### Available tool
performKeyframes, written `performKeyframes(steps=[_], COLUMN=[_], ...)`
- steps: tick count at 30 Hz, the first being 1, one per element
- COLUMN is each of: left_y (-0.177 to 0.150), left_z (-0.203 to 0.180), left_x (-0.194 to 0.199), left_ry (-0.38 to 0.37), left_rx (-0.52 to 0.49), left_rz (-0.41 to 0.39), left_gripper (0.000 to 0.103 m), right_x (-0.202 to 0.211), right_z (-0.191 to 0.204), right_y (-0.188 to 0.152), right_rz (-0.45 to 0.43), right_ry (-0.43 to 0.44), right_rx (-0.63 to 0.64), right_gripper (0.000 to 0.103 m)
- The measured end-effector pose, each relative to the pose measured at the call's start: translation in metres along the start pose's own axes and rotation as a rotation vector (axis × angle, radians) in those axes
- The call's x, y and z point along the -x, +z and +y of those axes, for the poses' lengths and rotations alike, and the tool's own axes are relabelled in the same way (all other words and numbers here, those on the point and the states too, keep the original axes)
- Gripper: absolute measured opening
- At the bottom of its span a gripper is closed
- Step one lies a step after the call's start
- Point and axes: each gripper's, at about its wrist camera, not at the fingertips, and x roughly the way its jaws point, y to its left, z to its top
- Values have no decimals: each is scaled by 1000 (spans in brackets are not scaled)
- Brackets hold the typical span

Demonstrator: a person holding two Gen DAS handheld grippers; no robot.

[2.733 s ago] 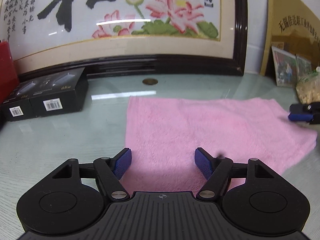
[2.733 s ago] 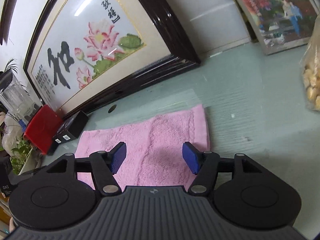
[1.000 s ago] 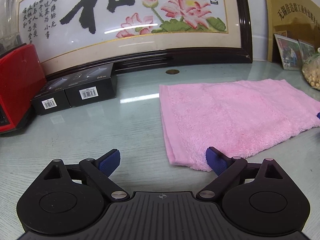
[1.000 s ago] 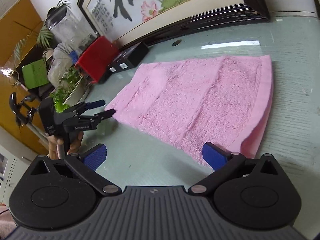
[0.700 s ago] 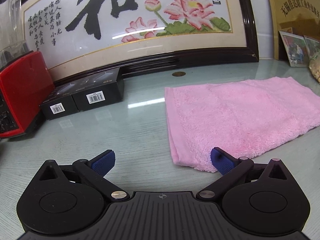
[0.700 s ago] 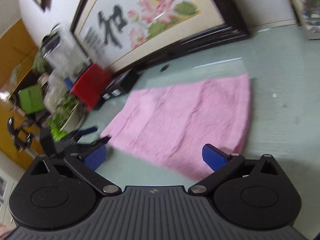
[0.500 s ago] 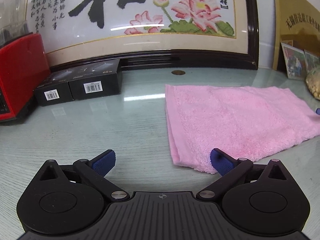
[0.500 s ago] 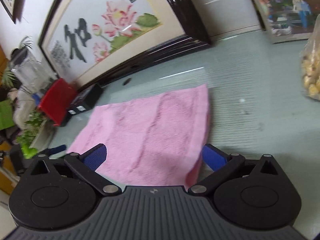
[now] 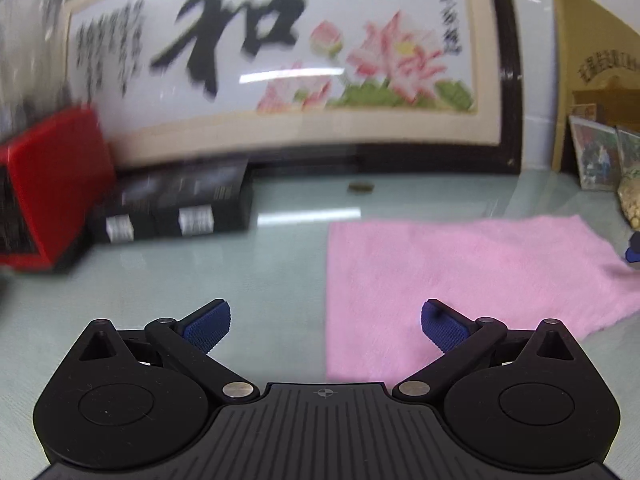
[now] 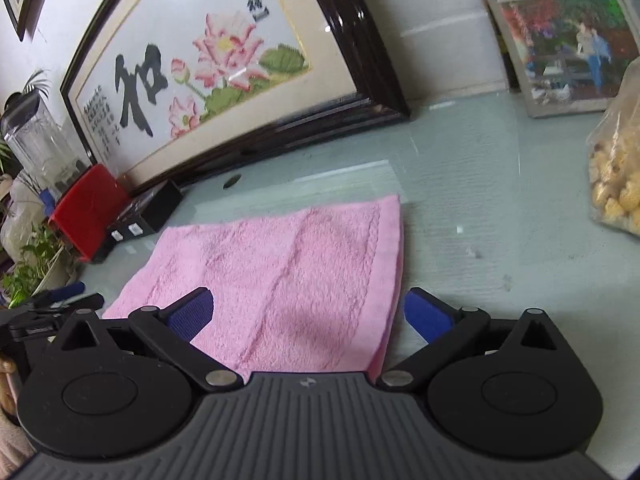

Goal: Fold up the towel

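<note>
Left wrist view: the left gripper (image 9: 325, 322) is held spread wide over the pink towel's (image 9: 460, 276) near left corner, nothing grasped. Across the glass table (image 10: 480, 208), the right gripper (image 10: 308, 314) is likewise held agape, straddling the towel's right edge.

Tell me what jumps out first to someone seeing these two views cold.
The pink towel grabs the eye first, lying flat on the pale glass table, with the open right gripper straddling its near right corner. Behind it leans a large dark-framed lotus embroidery with a bold black character. The open left gripper brackets the towel's left edge, near a red box.
</note>
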Motion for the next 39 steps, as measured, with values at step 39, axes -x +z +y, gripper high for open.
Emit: performKeyframes(steps=[39], left_y=[21], left_z=[-26], left_x=[-104], left_ry=[-53], left_rx=[120], left_rz=[257], left_gripper=[103], right_x=[2], right_z=[-4], right_y=[6], right_rz=[-10], right_ry=[-51], right_rx=[23], right_gripper=[103])
